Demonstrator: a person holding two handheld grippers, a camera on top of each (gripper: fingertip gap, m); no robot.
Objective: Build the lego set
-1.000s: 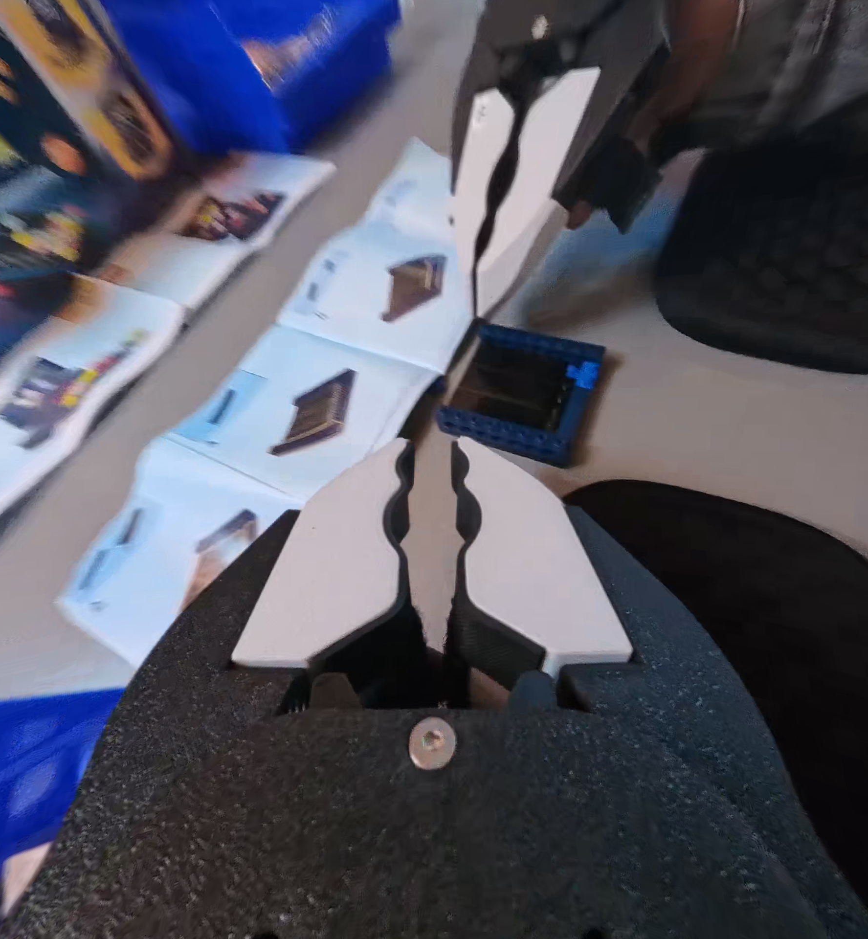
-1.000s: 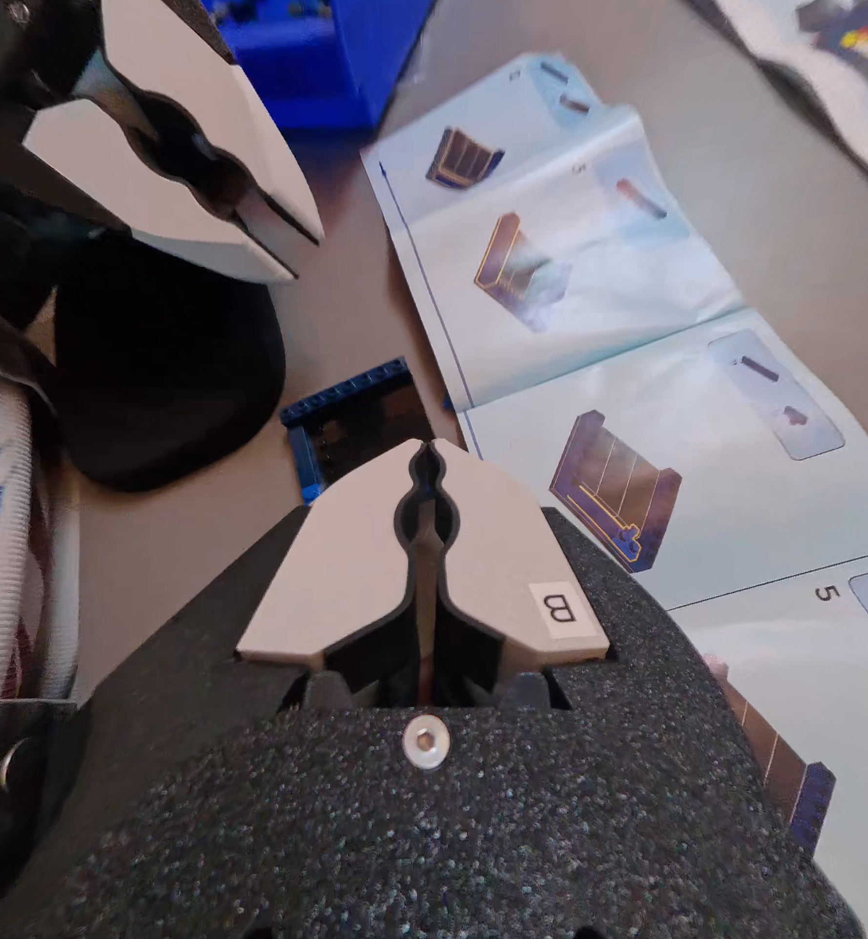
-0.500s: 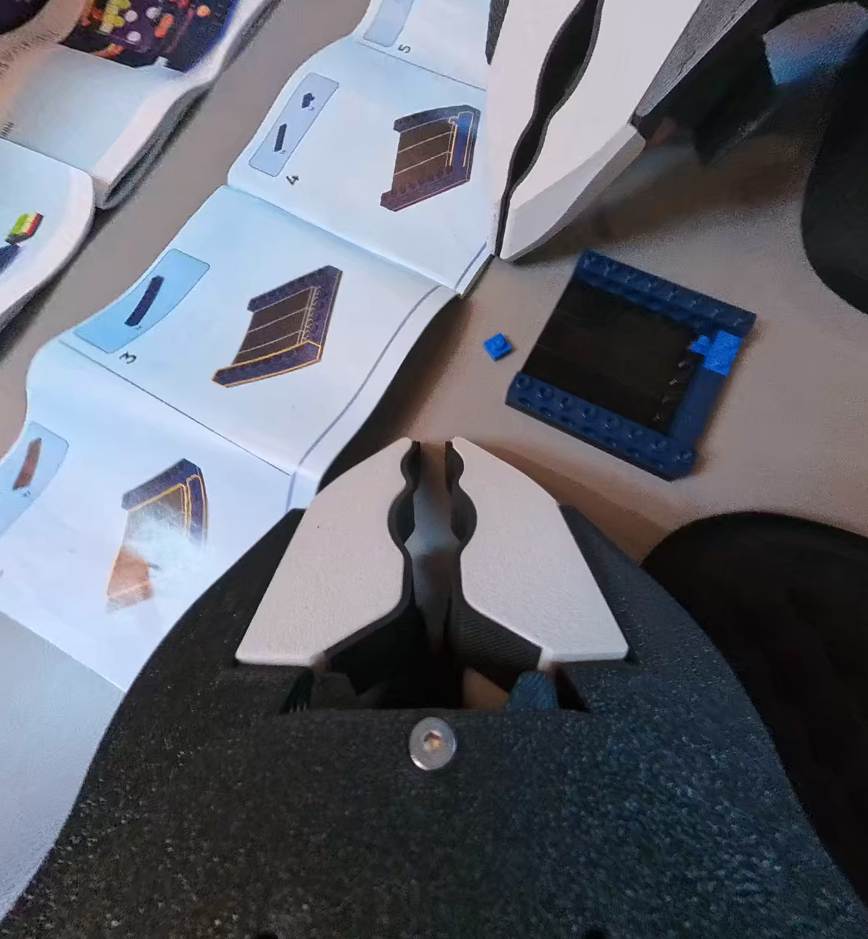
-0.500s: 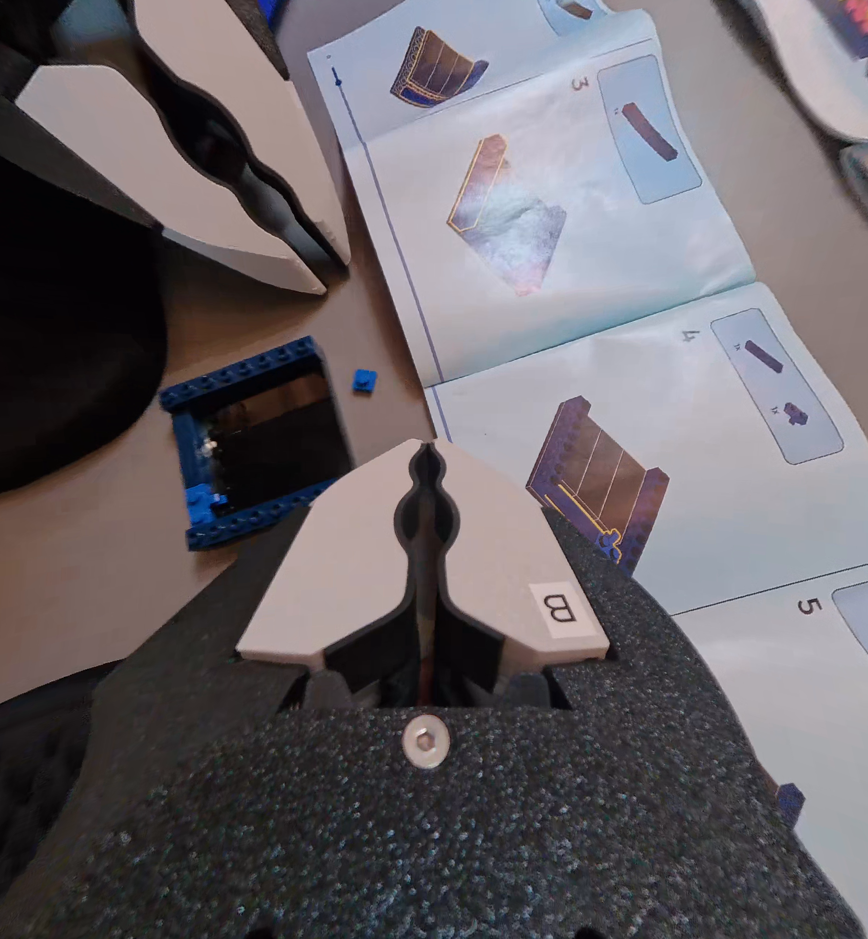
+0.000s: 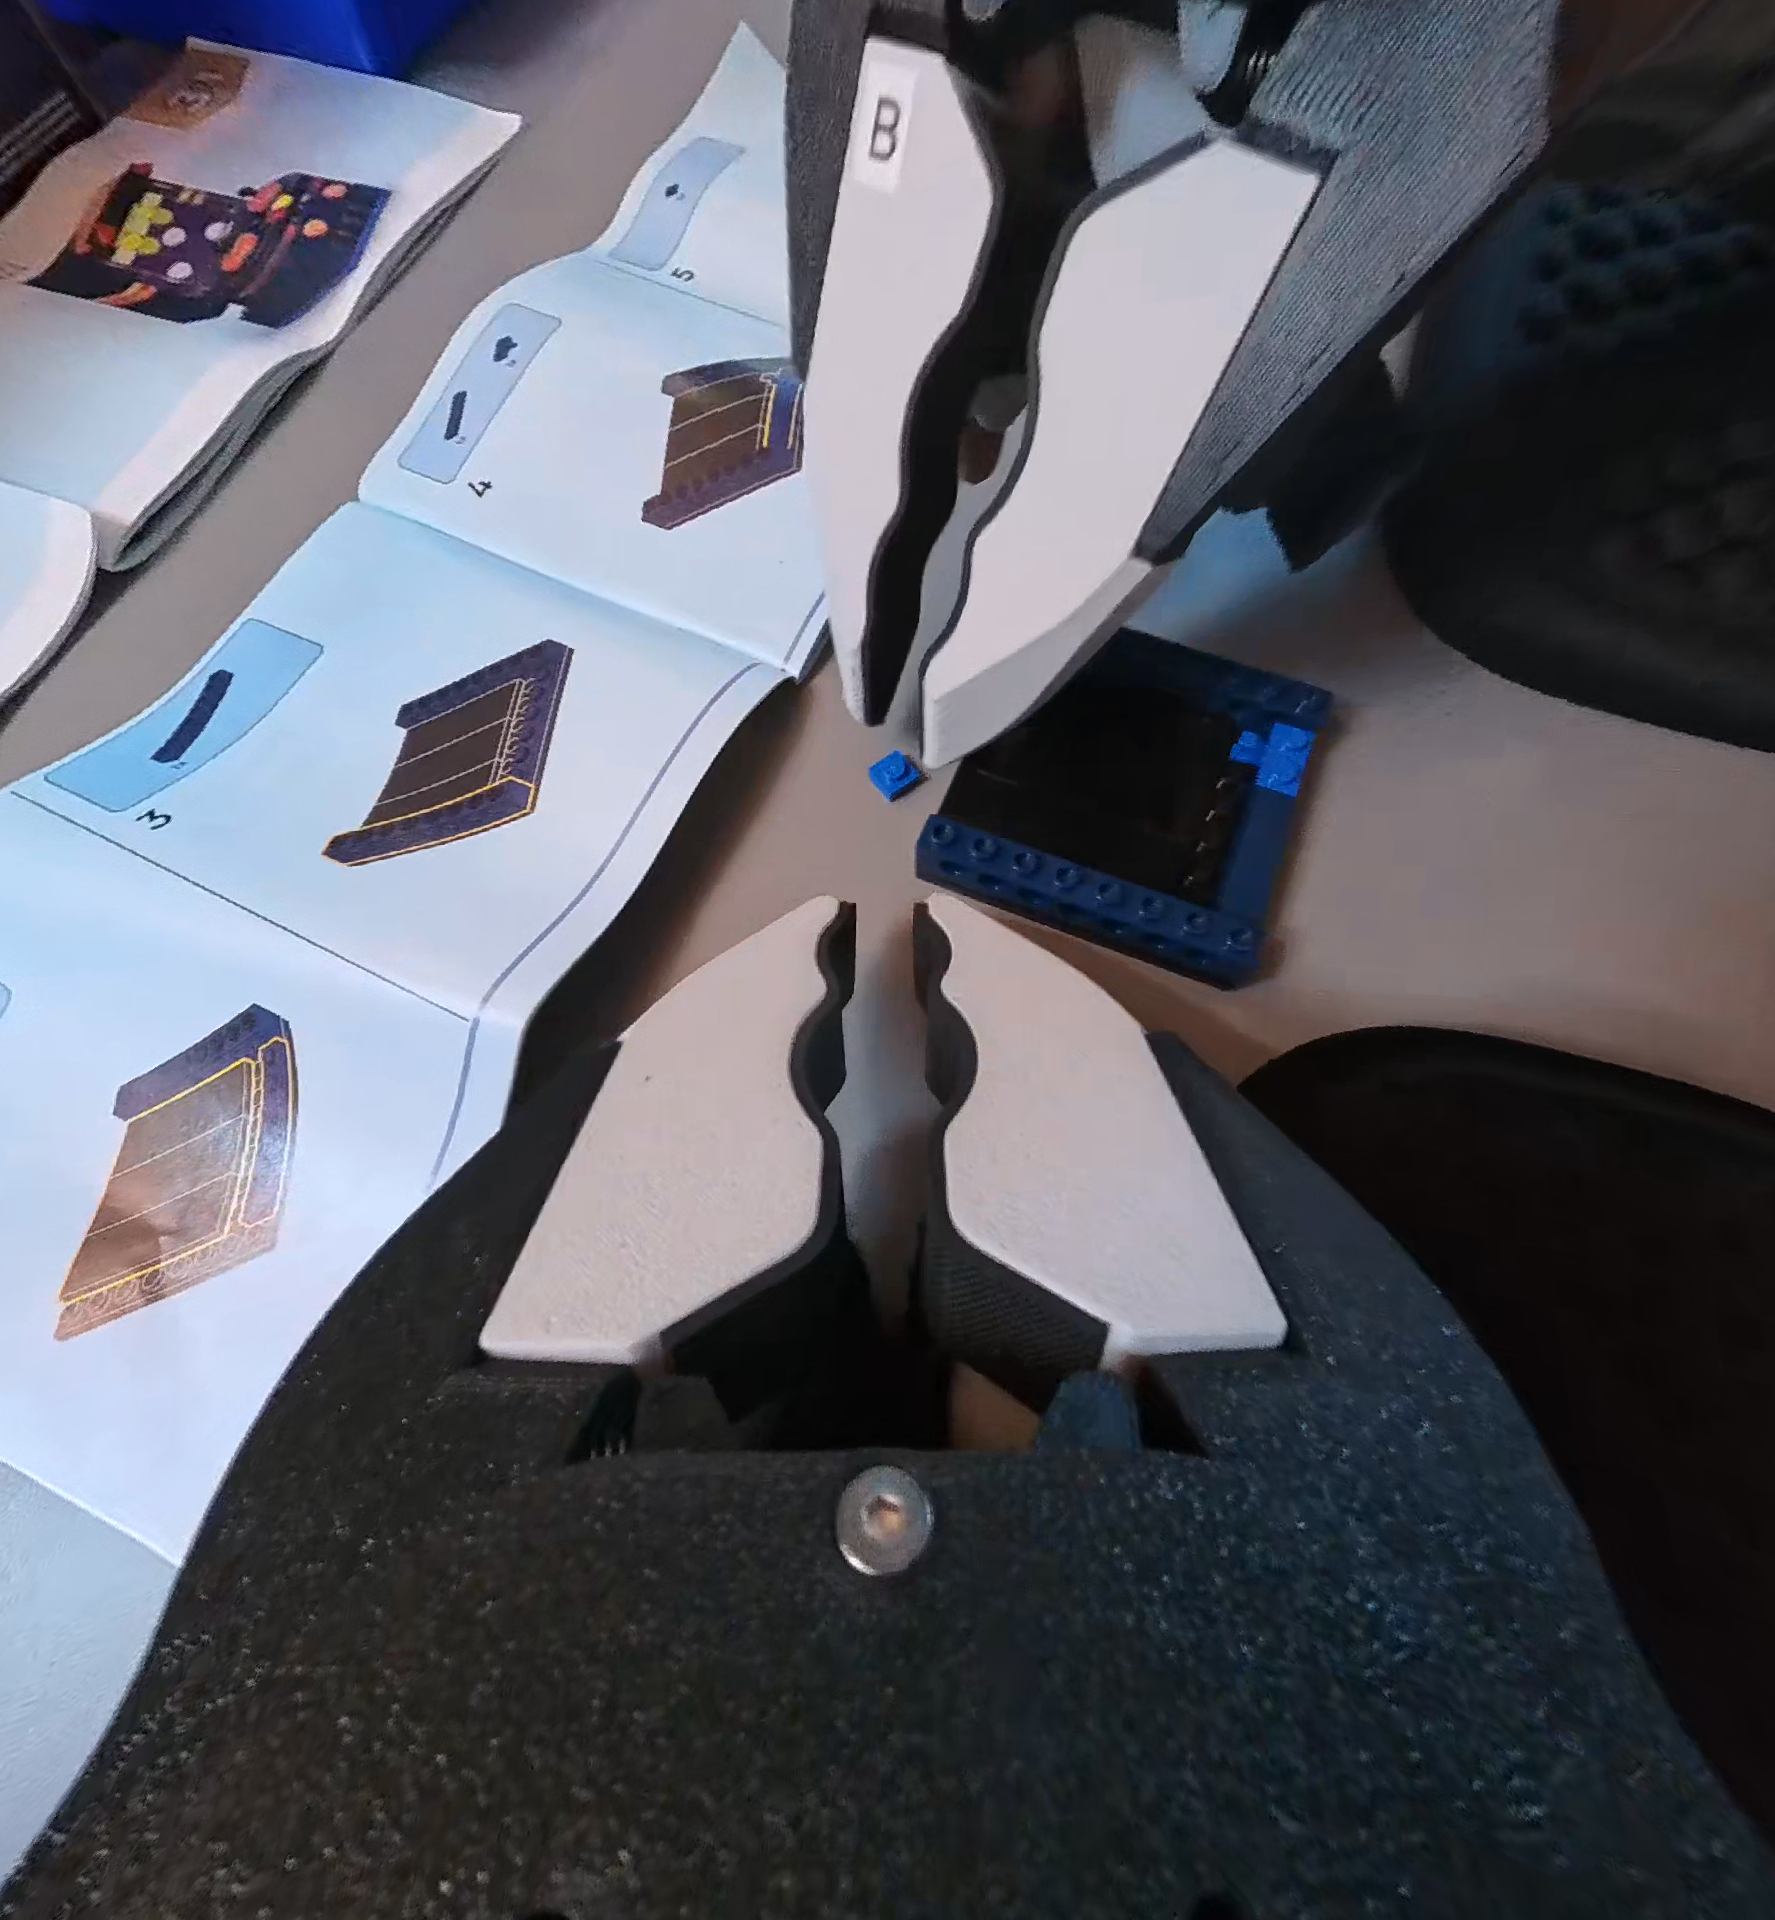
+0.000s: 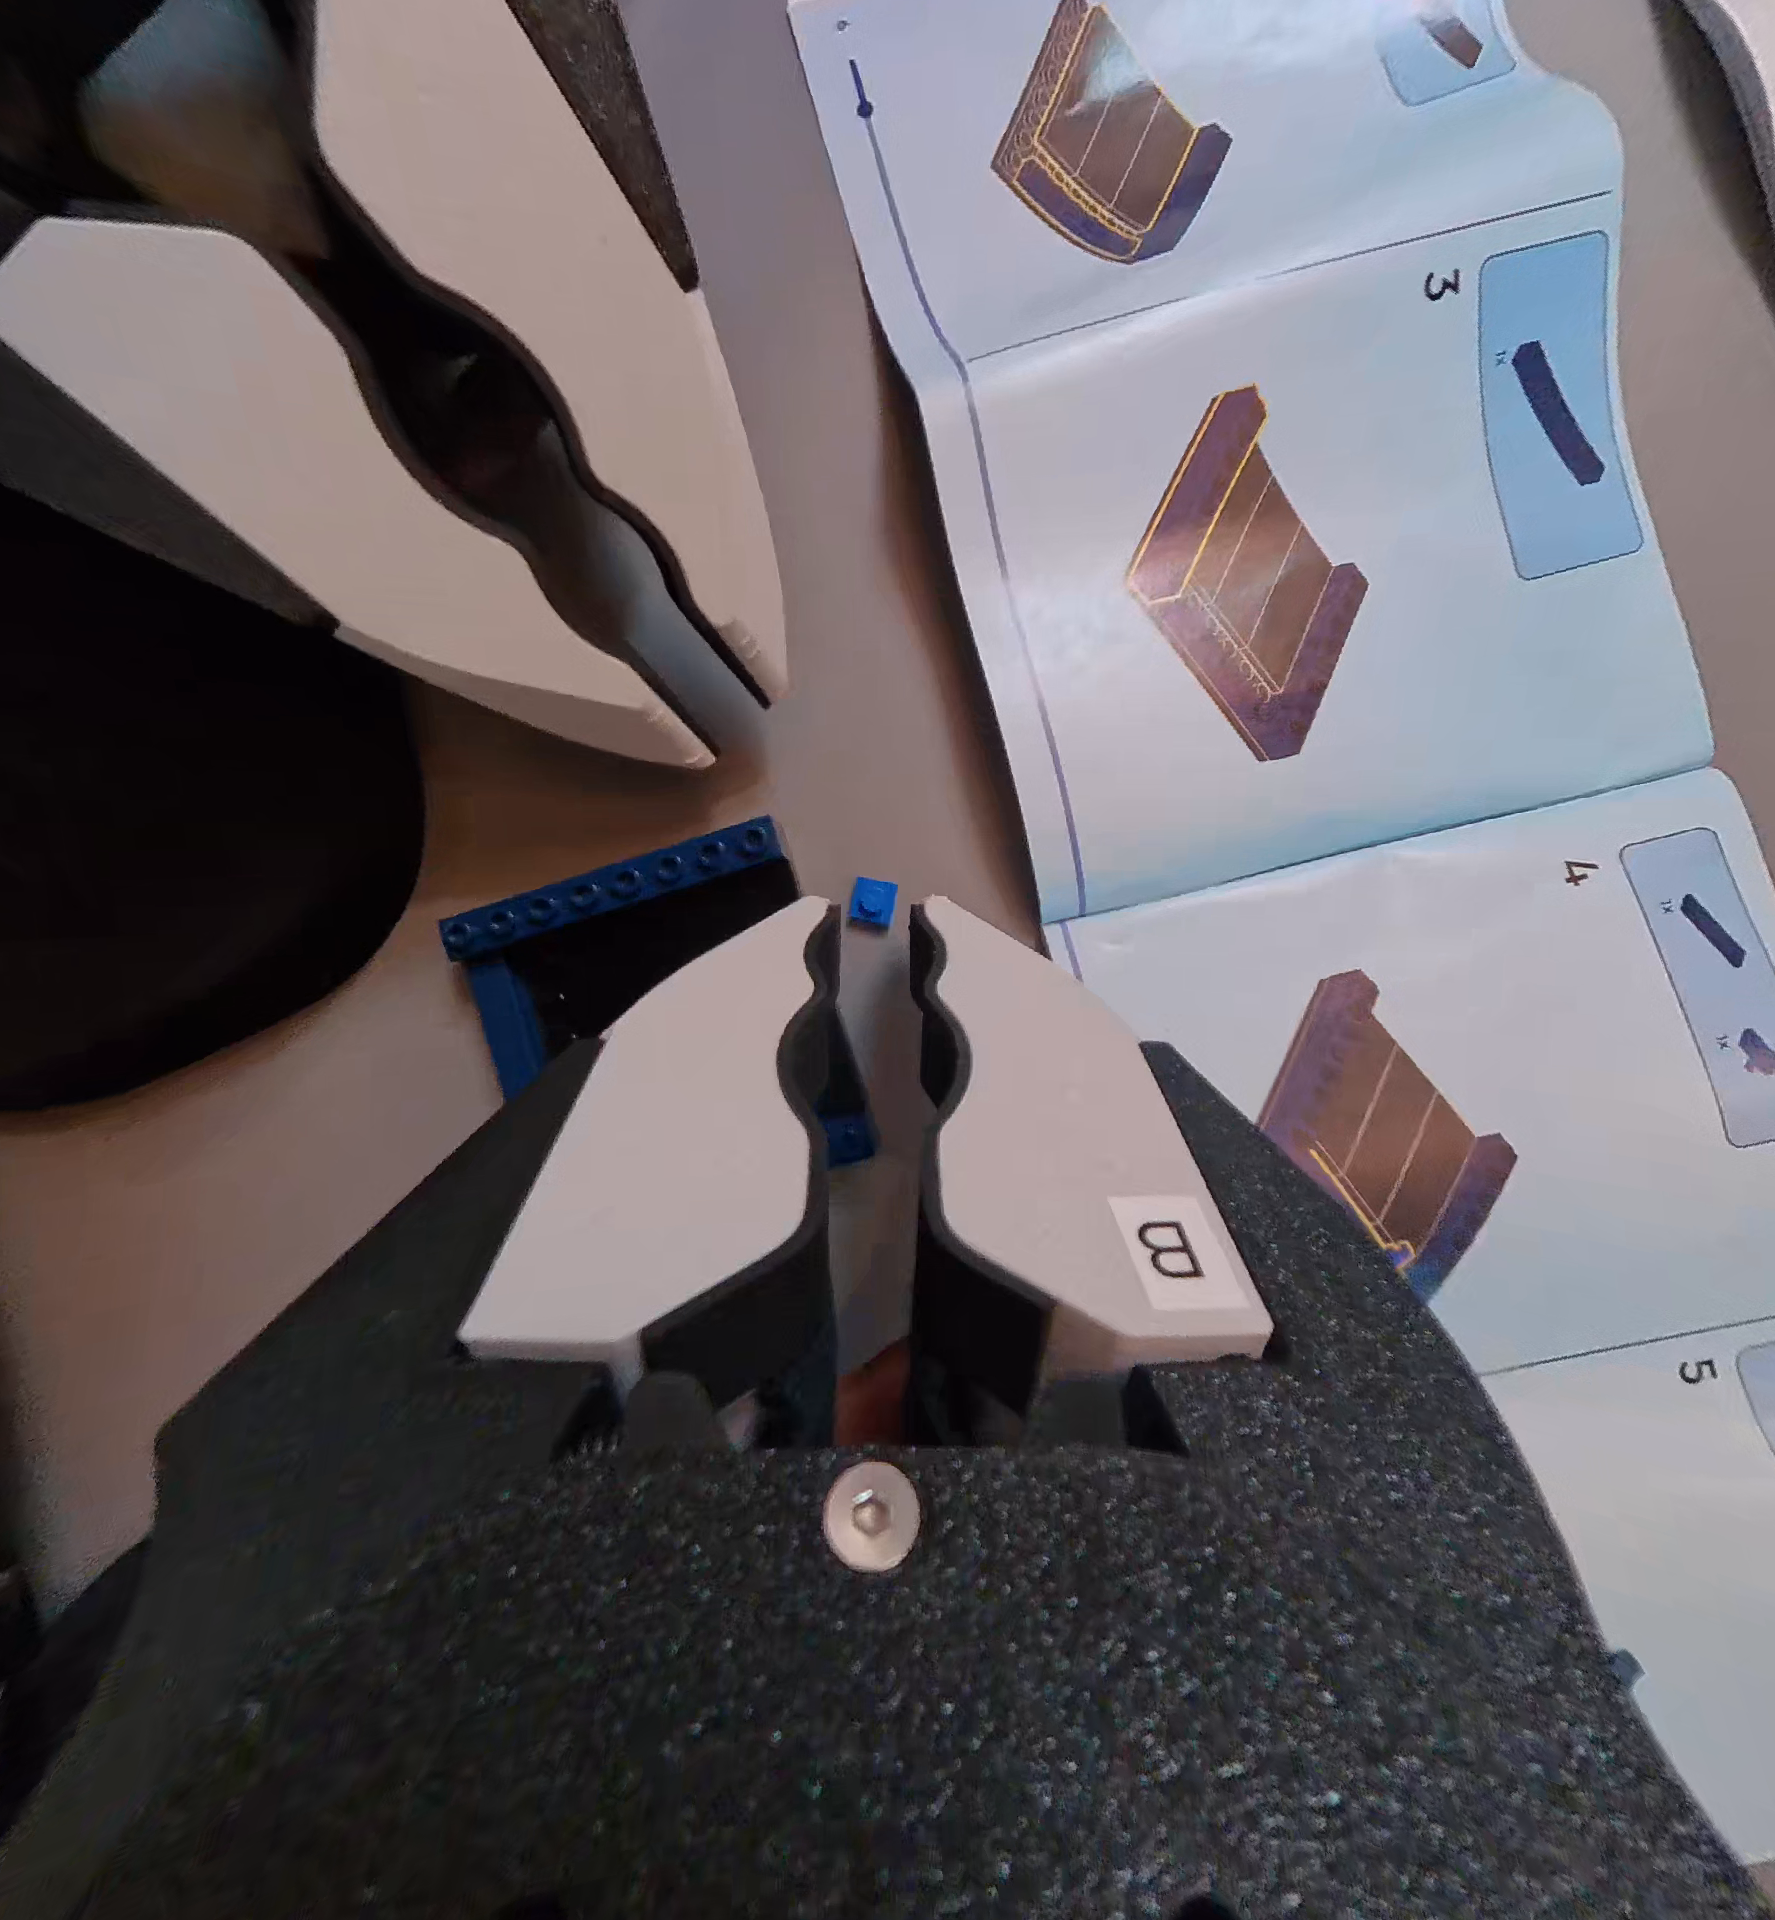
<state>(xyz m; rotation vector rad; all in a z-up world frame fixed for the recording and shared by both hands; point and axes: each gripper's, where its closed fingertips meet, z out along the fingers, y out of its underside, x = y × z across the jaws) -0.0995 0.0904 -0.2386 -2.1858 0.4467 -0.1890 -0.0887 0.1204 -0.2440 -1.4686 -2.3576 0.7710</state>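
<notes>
Right wrist view: right tongs (image 6: pixel 867 914) hovering slightly spread, empty, small blue stud plate (image 6: pixel 871 900) lying unpicked on worktop (image 6: pixel 239 1195) at twelve o'clock; left tongs (image 5: pixel 878 914) likewise slightly parted, empty.

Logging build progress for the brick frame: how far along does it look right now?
Done: the dark blue frame lies assembled on the table, a bright blue piece on one corner. In hand: nothing; the right gripper, jaws slightly apart, hovers over the loose small blue plate without touching it. The left gripper is empty too. Left: that plate lies unattached beside the frame.
</notes>
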